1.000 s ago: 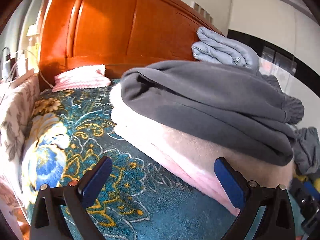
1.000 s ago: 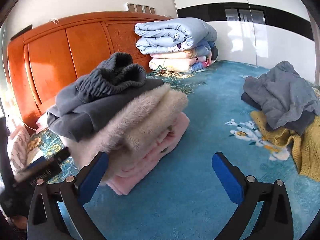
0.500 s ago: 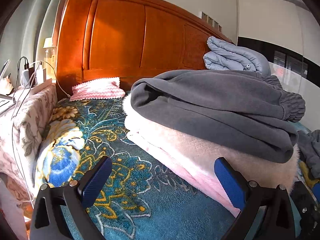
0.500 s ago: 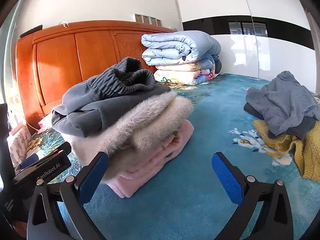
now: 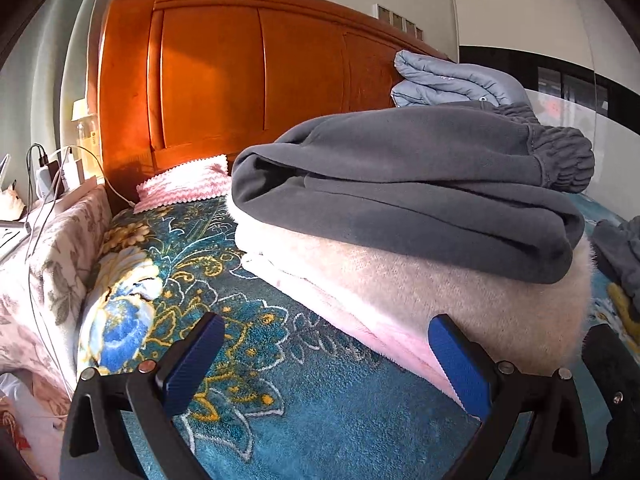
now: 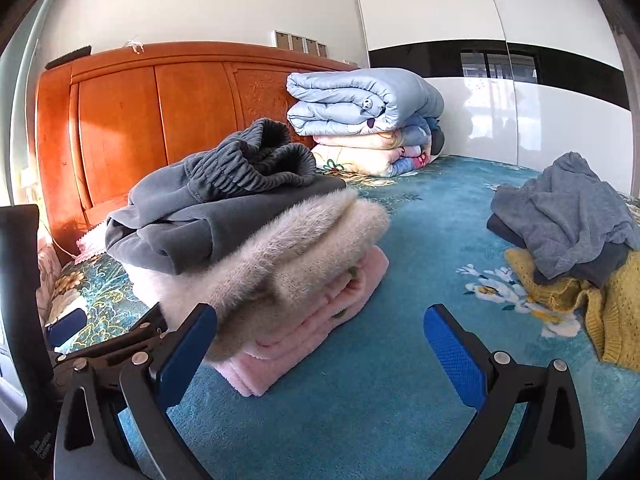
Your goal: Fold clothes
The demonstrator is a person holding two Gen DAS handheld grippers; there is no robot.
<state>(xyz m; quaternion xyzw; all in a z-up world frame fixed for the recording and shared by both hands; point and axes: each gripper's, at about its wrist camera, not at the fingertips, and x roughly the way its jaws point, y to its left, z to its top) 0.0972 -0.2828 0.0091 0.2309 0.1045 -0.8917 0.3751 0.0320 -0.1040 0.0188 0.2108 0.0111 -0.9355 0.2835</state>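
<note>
A stack of folded clothes sits on the teal floral bedspread (image 6: pixel 400 360): dark grey sweatpants (image 5: pixel 420 176) (image 6: pixel 224 204) on top, a cream fluffy garment (image 5: pixel 440 292) (image 6: pixel 288 252) under them, a pink fleece garment (image 6: pixel 304 328) at the bottom. My left gripper (image 5: pixel 326 354) is open and empty, just in front of the stack's left side. My right gripper (image 6: pixel 320 344) is open and empty, in front of the stack's right end. An unfolded heap lies at the right: a grey-blue top (image 6: pixel 568 212) over a mustard knit (image 6: pixel 608 308).
An orange wooden headboard (image 5: pixel 224 80) (image 6: pixel 132 128) stands behind. Folded quilts (image 6: pixel 364 120) are stacked against it. A pink-striped pillow (image 5: pixel 184 188) lies by the headboard. A bedside table with chargers and cables (image 5: pixel 52 176) is at the left edge.
Both grippers have drawn back and tilted up slightly from the stack, so more of the headboard and wall shows. Both stayed open; the stack has not moved.
</note>
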